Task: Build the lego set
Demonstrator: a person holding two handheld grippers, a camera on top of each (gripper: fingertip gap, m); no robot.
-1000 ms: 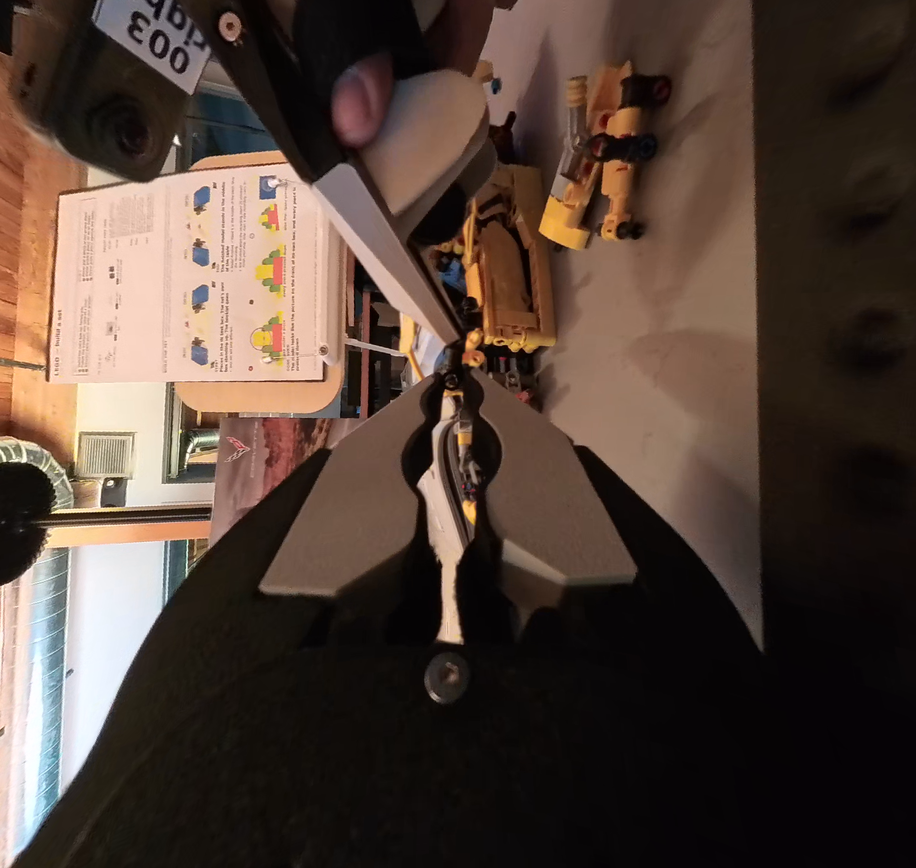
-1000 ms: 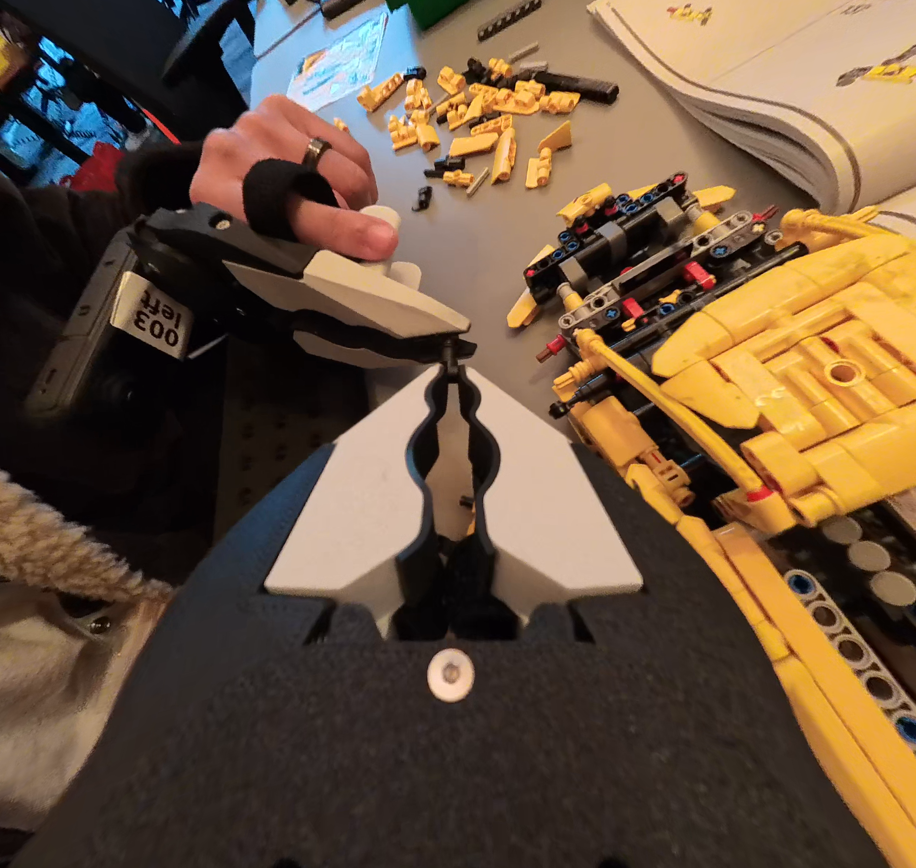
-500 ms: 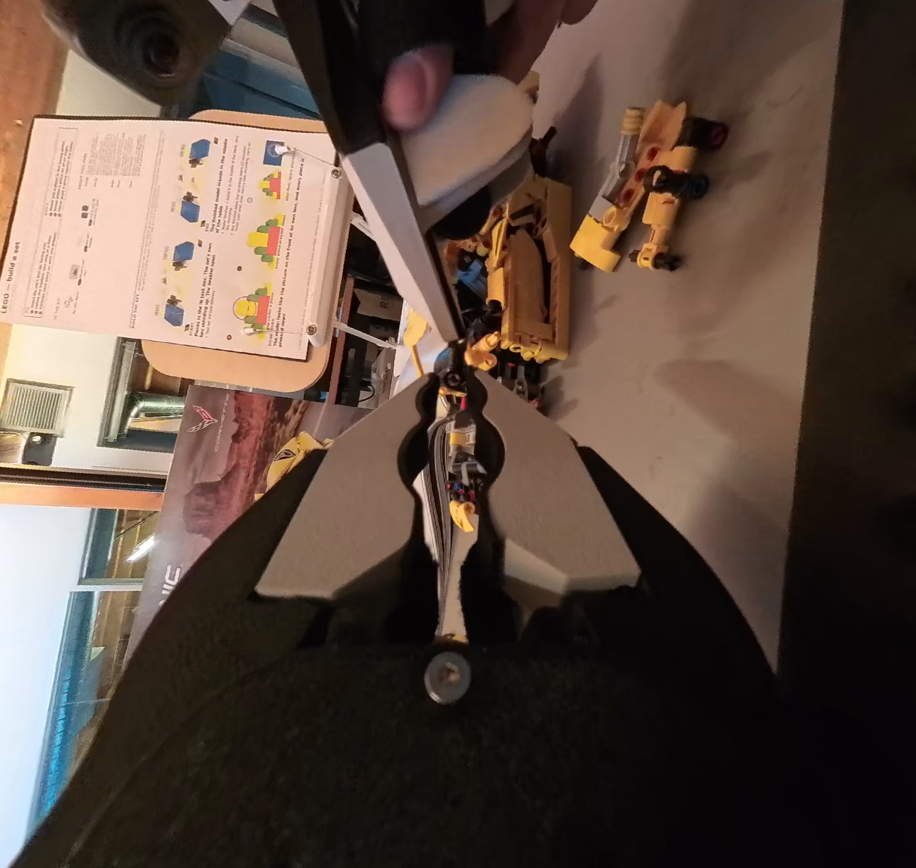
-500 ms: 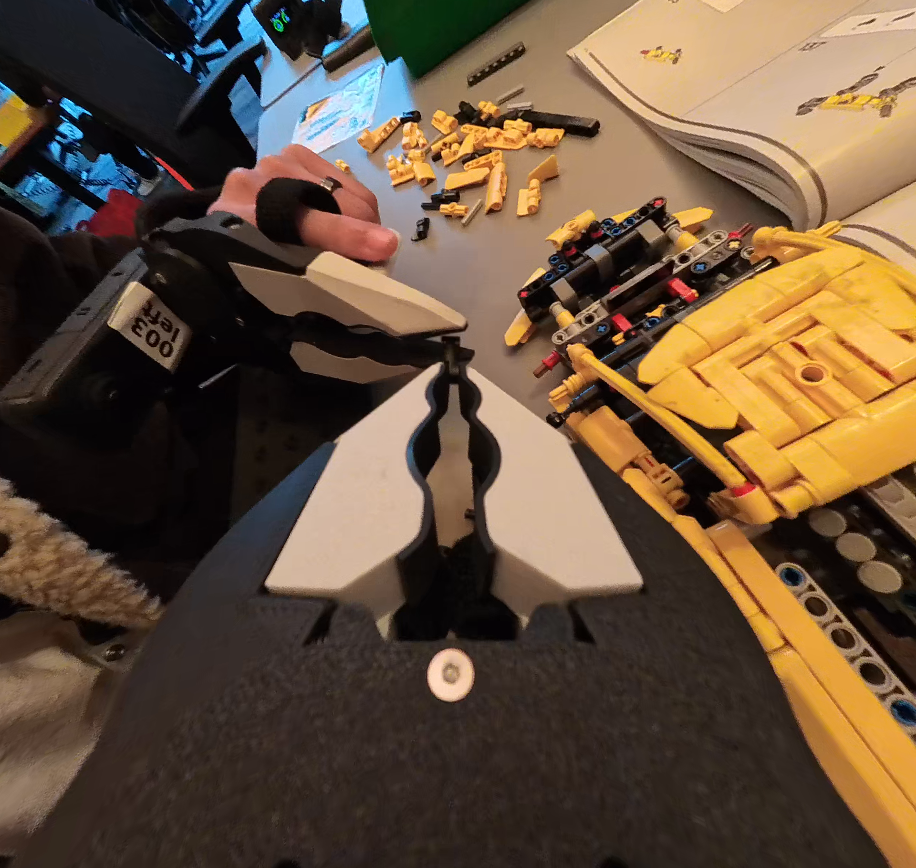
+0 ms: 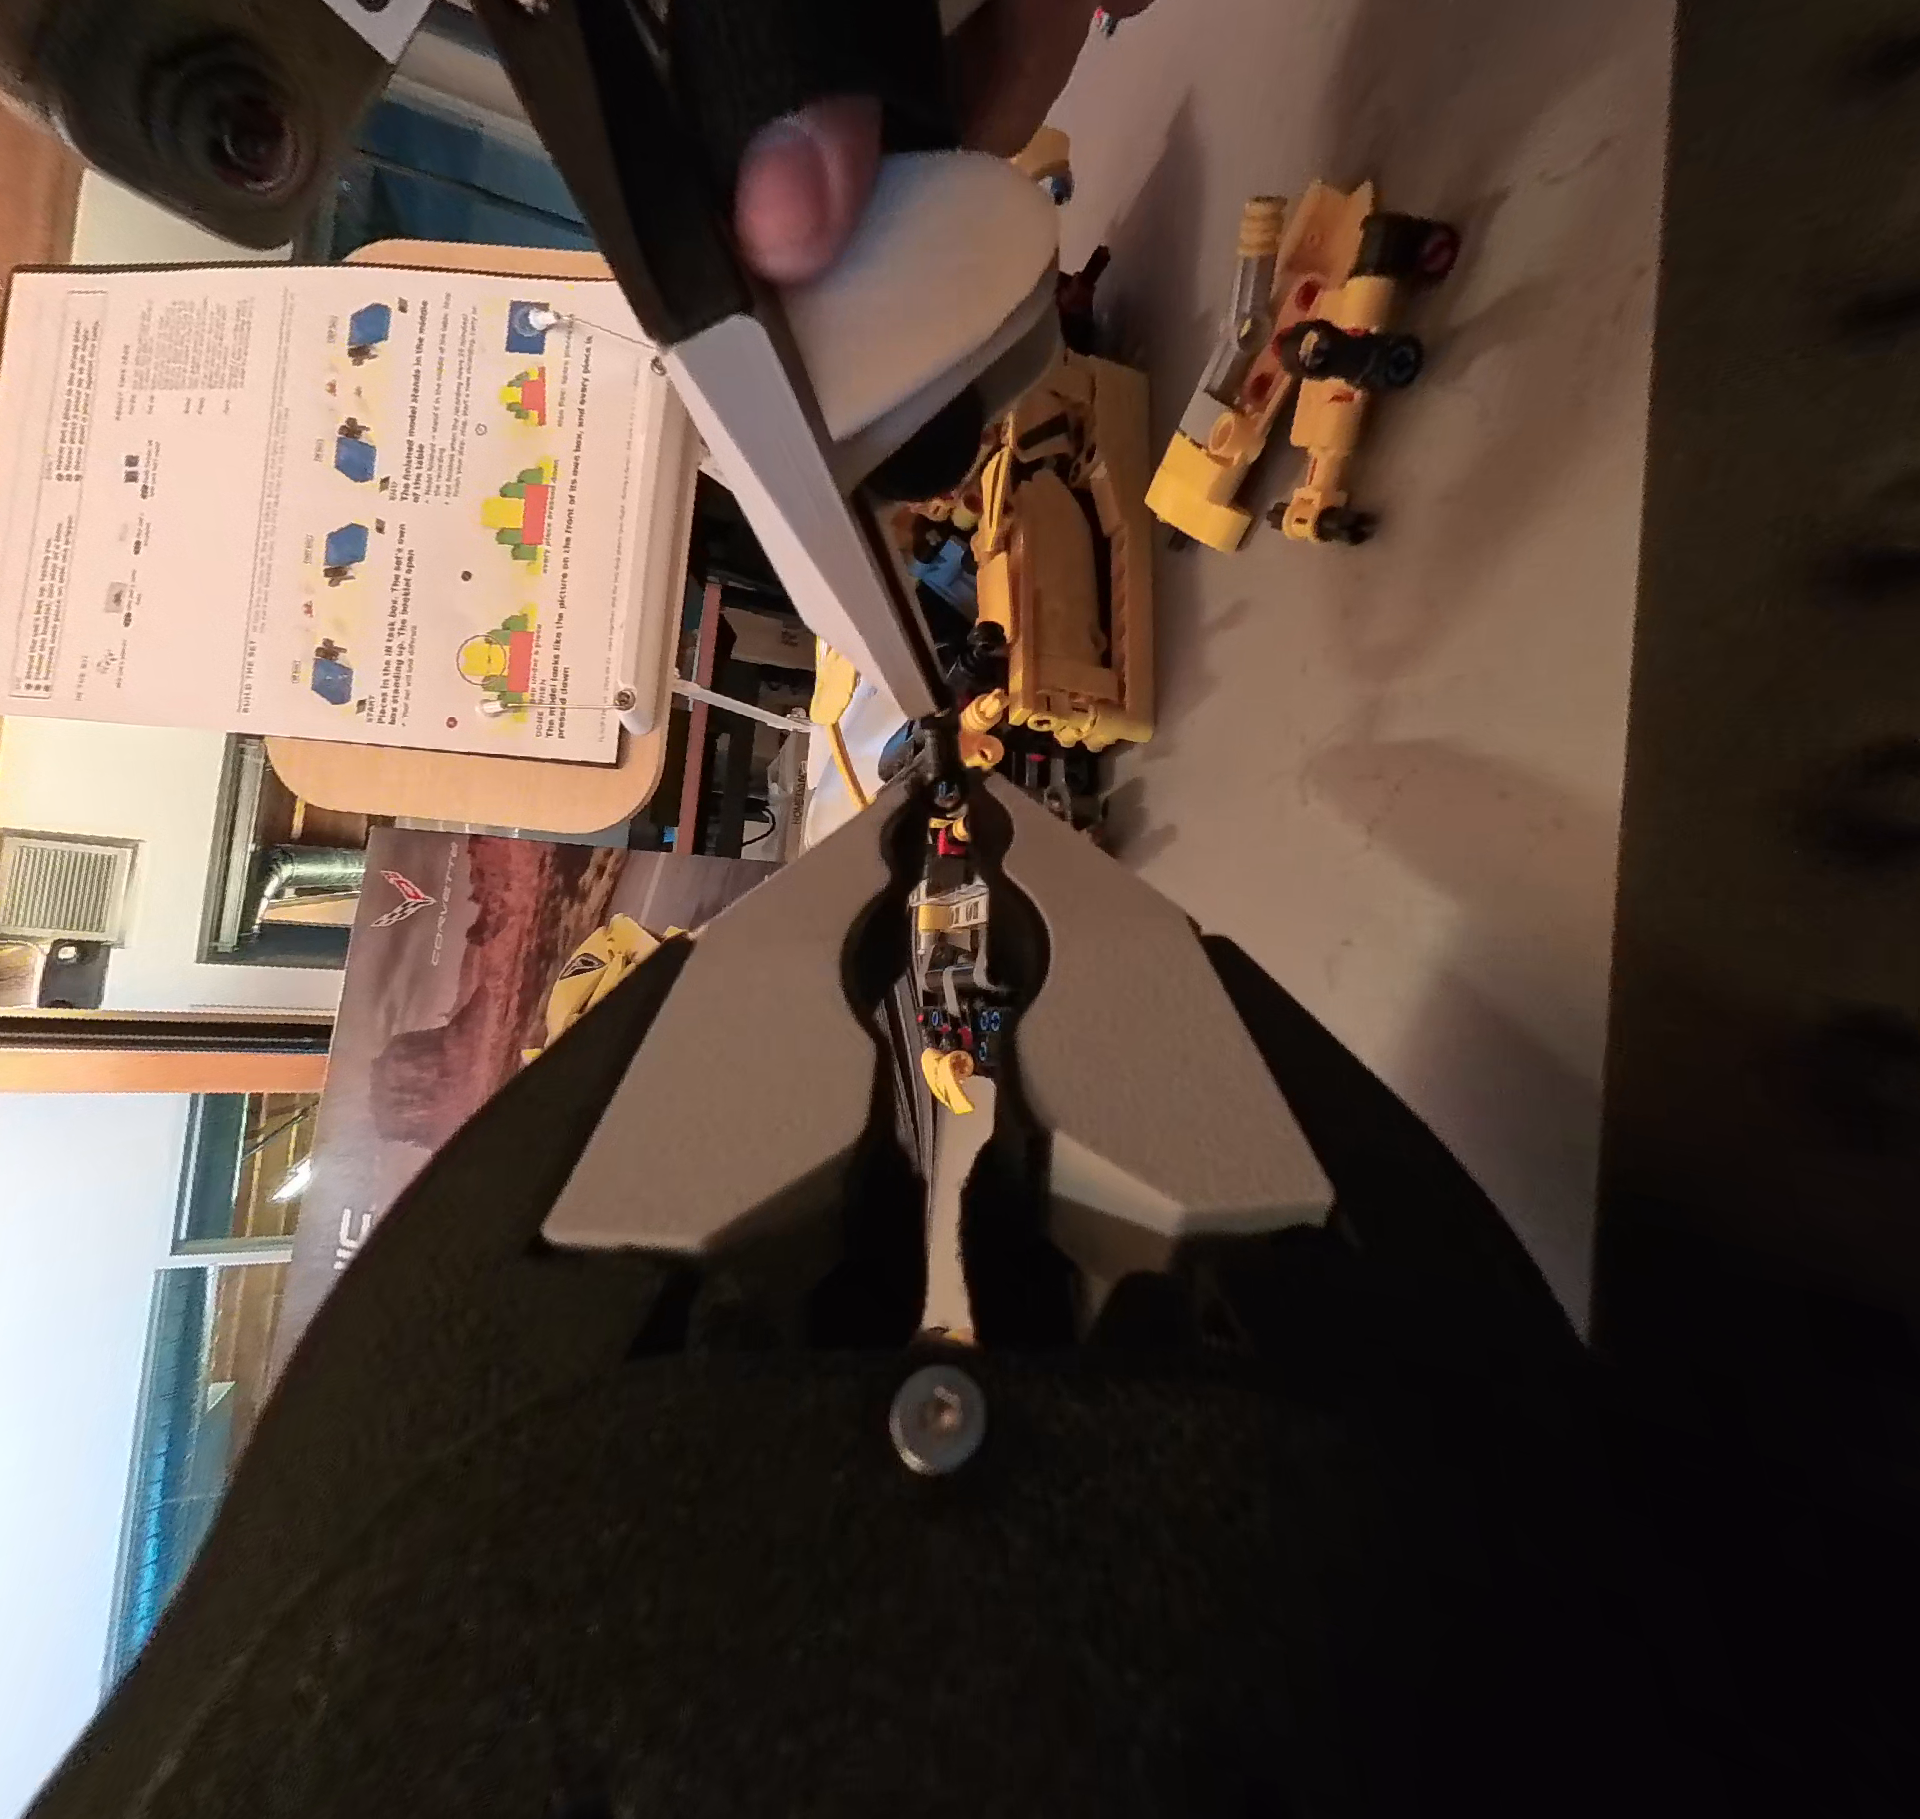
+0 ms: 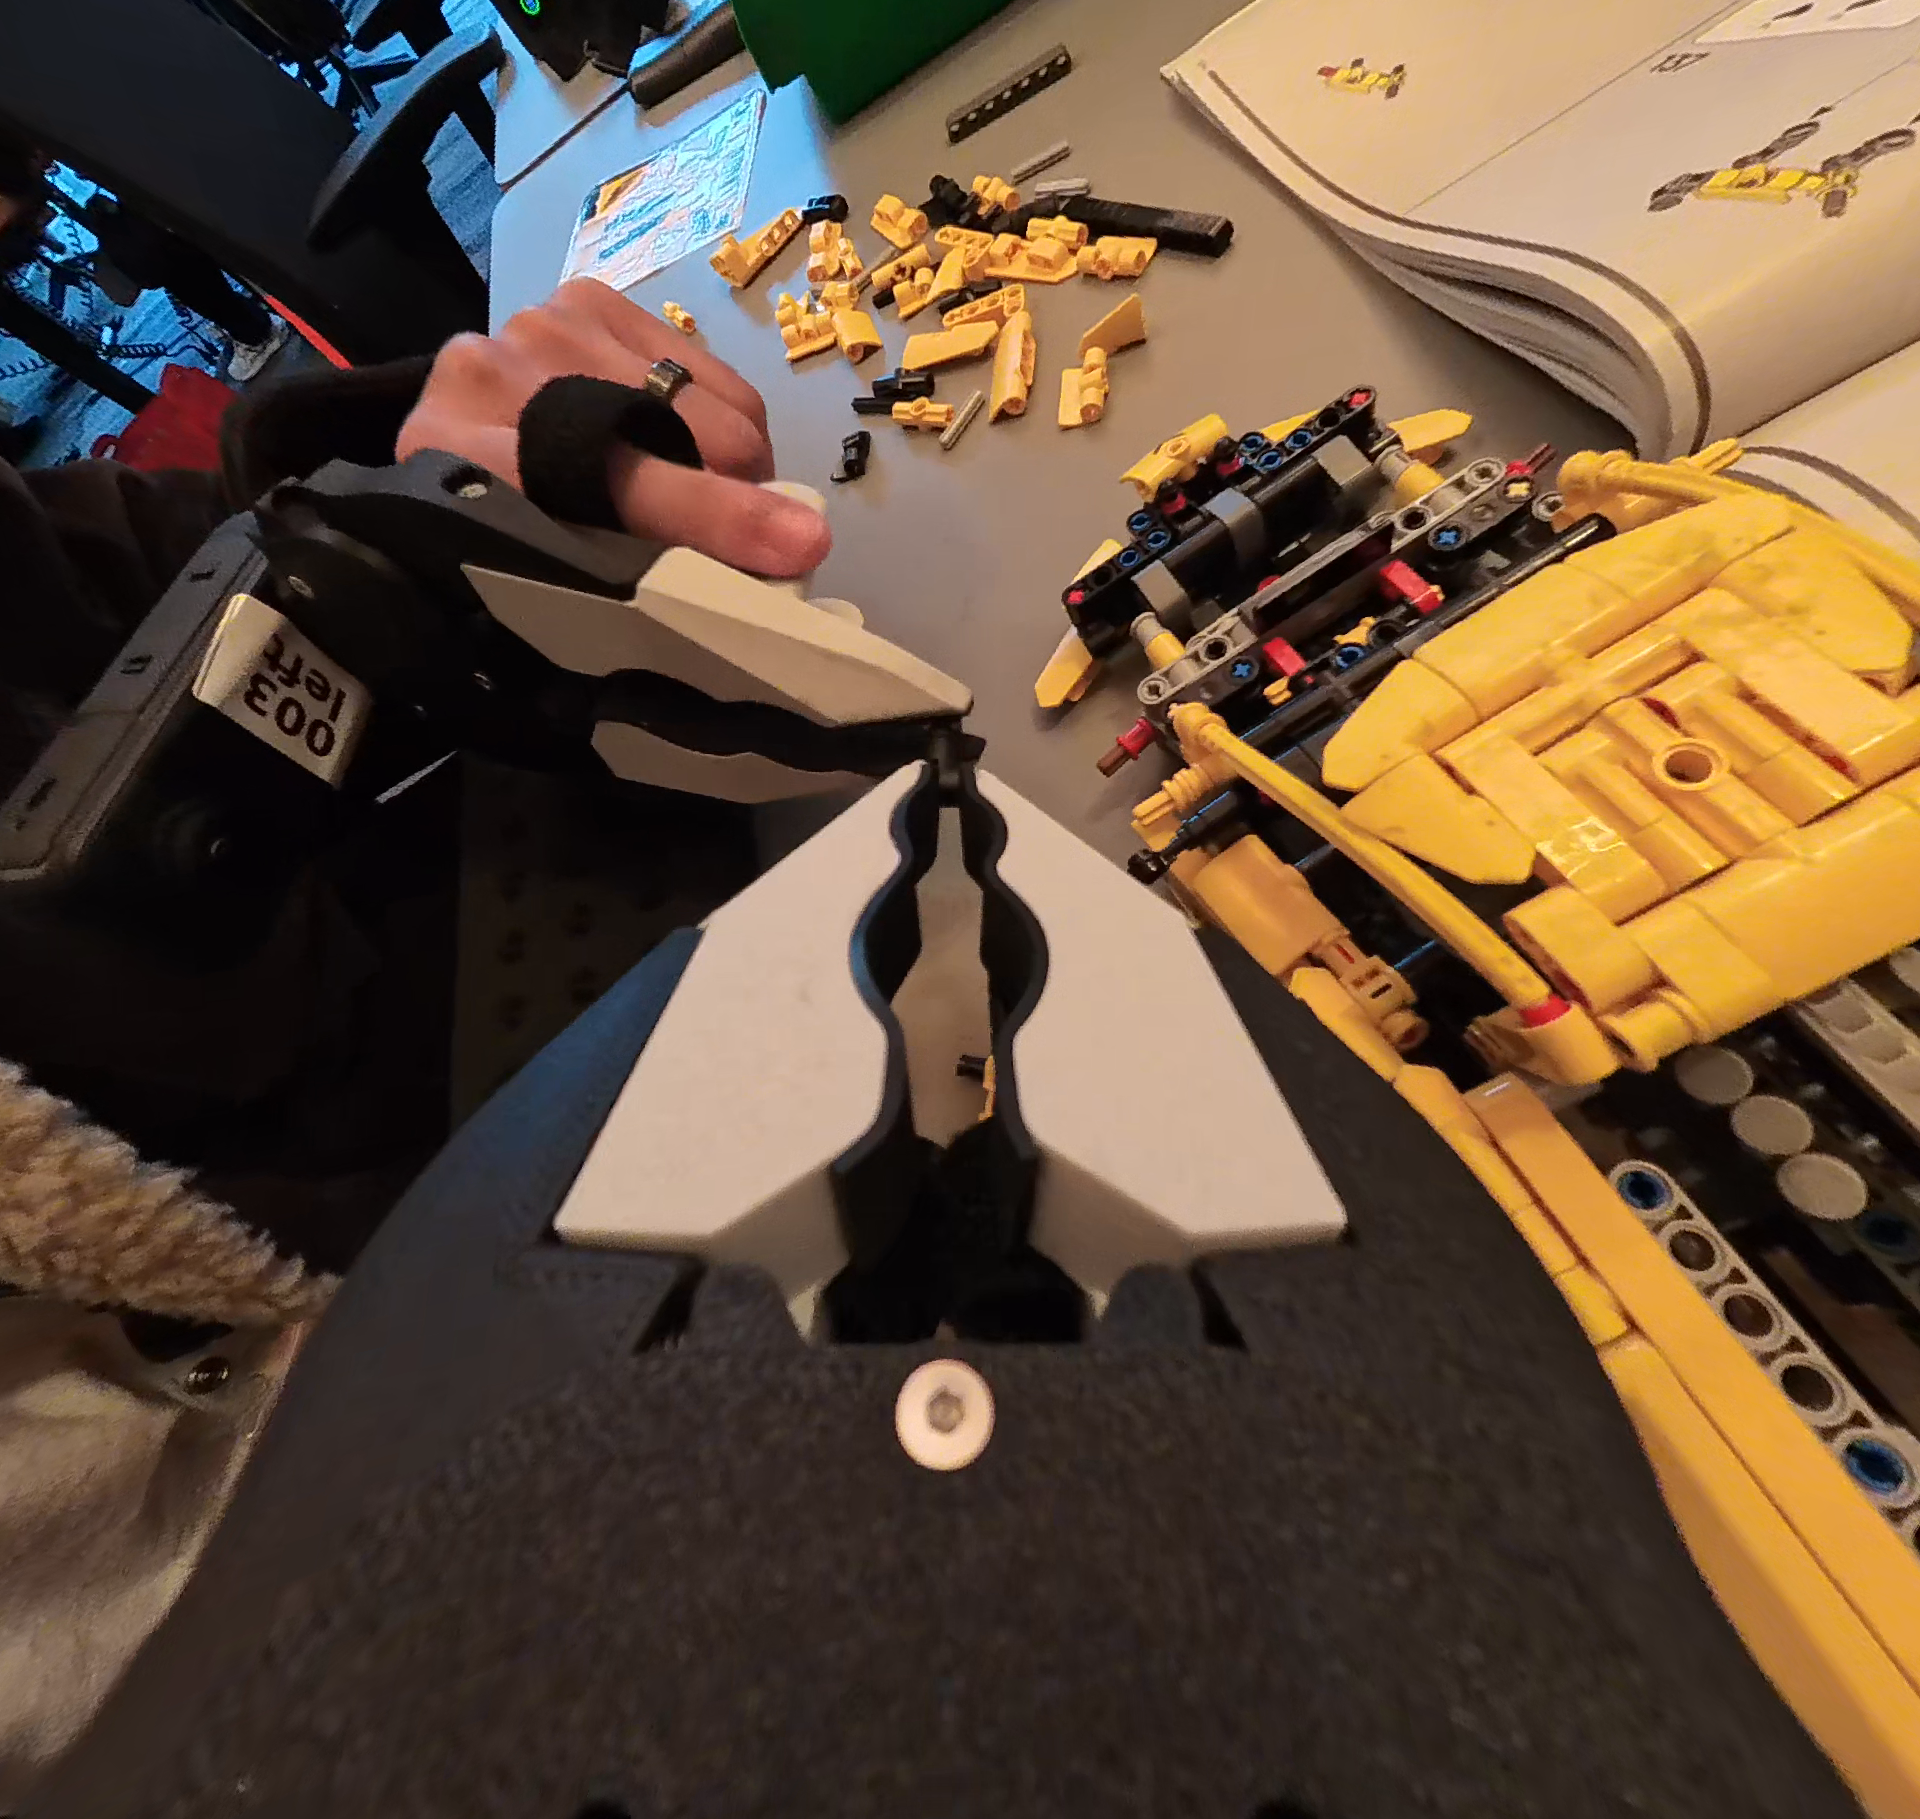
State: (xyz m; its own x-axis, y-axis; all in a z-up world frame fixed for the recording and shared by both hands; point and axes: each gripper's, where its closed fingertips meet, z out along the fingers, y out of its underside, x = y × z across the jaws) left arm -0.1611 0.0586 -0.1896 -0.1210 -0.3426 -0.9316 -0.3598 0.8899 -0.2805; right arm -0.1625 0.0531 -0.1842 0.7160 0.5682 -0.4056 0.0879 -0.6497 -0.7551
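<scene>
Big yellow model car (image 6: 1621, 834) on the grey table (image 6: 987, 543), right of both grippers. Loose yellow pieces (image 6: 956, 283) heaped farther back. Right gripper (image 6: 948, 767) and left gripper (image 6: 961, 725) meeting tip to tip, each pinched shut on one small black pin (image 6: 945, 746).

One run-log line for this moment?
left gripper: shut on small black piece | right gripper: shut on small black piece | yellow car model: on table

Small black pin (image 6: 943, 753) pinched between both gripper tips.
</scene>
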